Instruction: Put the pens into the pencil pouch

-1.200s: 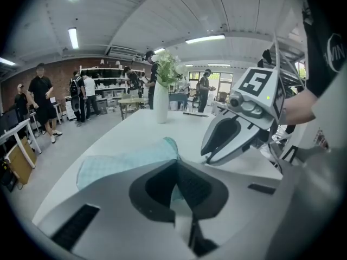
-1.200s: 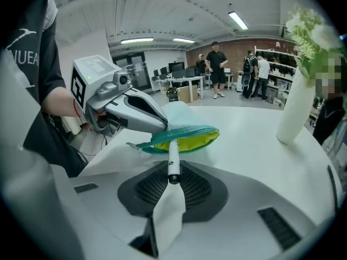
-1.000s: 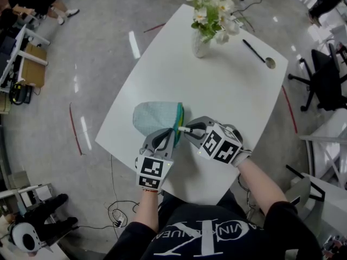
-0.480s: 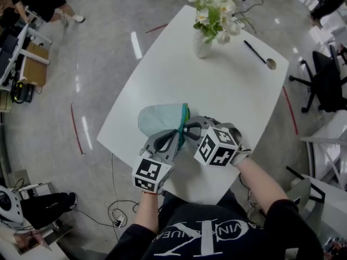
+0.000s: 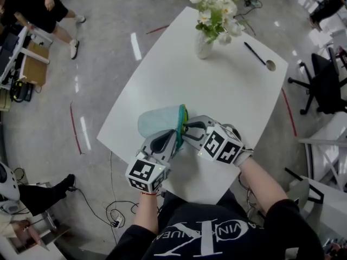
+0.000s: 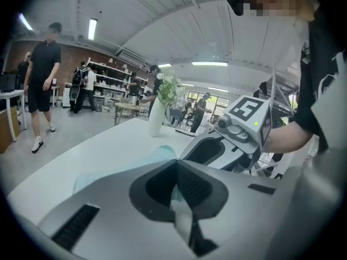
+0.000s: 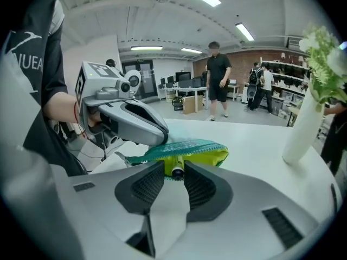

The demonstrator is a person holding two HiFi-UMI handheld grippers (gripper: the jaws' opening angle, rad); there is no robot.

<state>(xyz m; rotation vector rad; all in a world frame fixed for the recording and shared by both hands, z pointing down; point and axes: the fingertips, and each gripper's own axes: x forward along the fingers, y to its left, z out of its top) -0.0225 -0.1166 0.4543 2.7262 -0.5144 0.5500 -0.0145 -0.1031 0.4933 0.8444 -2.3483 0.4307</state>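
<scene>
- Left gripper [image 5: 174,138]: jaws together, pinched on green zipper edge of pencil pouch [image 5: 156,121]; edge held up off bench [image 5: 233,102].
- Pouch: near bench's near-left corner, mouth facing right gripper, yellow lining showing.
- Right gripper [image 5: 188,128]: just beside pouch mouth; jaws have just been opening, now apart.
- Pen [image 7: 176,170]: between right jaws, butt end showing, rest inside pouch mouth; pads look clear of it.
- Second pen [image 5: 253,52]: black, far right on bench, well apart from both grippers, near flower vase [image 5: 203,45].

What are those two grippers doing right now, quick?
Left gripper: jaws closed on the pencil pouch at its zipper edge.
Right gripper: jaws have just been opening; the pen lies between them, released.
</scene>
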